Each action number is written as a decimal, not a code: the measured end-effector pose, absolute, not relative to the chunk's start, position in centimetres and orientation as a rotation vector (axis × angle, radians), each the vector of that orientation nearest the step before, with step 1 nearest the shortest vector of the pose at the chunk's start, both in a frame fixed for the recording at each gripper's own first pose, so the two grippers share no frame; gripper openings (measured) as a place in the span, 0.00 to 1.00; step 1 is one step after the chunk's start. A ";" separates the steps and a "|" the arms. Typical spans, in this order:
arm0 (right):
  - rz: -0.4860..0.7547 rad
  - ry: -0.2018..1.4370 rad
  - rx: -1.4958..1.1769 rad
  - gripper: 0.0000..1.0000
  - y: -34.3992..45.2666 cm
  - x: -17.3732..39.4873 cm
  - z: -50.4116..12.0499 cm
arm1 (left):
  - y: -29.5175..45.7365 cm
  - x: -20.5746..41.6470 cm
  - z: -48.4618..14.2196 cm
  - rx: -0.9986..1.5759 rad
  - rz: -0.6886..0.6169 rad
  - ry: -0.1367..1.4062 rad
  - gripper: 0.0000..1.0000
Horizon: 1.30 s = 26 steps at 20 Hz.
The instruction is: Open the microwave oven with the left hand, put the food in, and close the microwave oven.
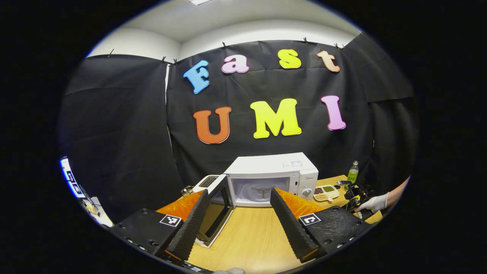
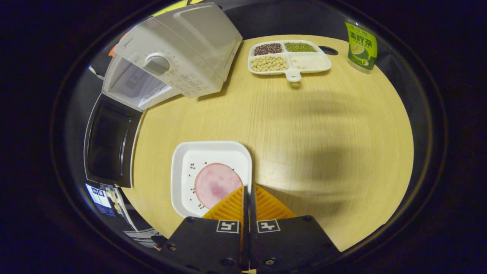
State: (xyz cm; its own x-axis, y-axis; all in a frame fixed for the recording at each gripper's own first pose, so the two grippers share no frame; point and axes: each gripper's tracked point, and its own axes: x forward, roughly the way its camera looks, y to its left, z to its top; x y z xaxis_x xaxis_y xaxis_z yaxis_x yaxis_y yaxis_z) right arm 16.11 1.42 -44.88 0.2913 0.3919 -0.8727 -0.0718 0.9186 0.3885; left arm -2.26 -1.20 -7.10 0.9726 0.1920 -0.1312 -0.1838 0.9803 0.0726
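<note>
Pinched between the pressed-together fingers of the right gripper (image 2: pixel 248 190) is the rim of a white square plate (image 2: pixel 182 179) carrying a round ham slice (image 2: pixel 217 183) on the wooden table (image 2: pixel 323 125). Left gripper (image 1: pixel 239 196) fingers are spread wide, facing the white microwave oven (image 1: pixel 272 167), whose door (image 1: pixel 217 213) hangs open. Beside it sit a divided bean tray (image 2: pixel 289 57) and a green bottle (image 2: pixel 361 45).

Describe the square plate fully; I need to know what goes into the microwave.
The plate is white, square with rounded corners and a raised rim, sprinkled with small red and green marks. It looks ceramic or plastic. It lies flat on the wooden table, holding one round pink slice. The right gripper is pinching its right rim.
</note>
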 end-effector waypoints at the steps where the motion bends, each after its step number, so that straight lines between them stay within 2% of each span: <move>1: 0.309 1.248 0.325 0.04 1.4 16.2 -44.9 | -1.0 -2.0 -7.1 0.055 0.184 0.136 0.96; 7: 0.288 1.217 0.486 0.04 3.2 15.3 -42.8 | 0.4 -1.2 -6.3 0.052 0.089 0.102 0.96; 13: 0.248 1.046 0.659 0.04 7.9 15.1 -37.7 | 3.7 -1.4 -6.5 0.037 -0.013 0.102 0.96; 14: 0.243 1.004 0.677 0.04 8.9 15.5 -36.9 | 4.5 -1.6 -6.4 0.036 -0.026 0.099 1.00; 15: 0.239 0.955 0.688 0.04 9.8 15.8 -36.0 | 5.1 -1.9 -6.4 0.035 -0.036 0.099 0.96; 16: 0.240 0.904 0.687 0.00 10.8 16.4 -35.2 | 5.8 -1.8 -6.6 0.032 -0.040 0.101 0.96; 17: 0.239 0.854 0.682 0.04 11.8 17.0 -34.6 | 6.6 -1.9 -6.9 0.034 -0.034 0.108 0.96; 23: 0.212 0.668 0.842 0.04 20.2 20.2 -32.8 | 11.3 -1.5 -8.8 0.064 0.027 0.127 0.96; 24: 0.207 0.634 0.866 0.00 21.5 20.8 -32.6 | 11.8 -1.3 -8.9 0.067 0.030 0.124 0.96; 26: 0.153 0.571 0.907 0.04 23.5 22.0 -32.4 | 13.2 -0.9 -9.2 0.077 0.040 0.121 0.96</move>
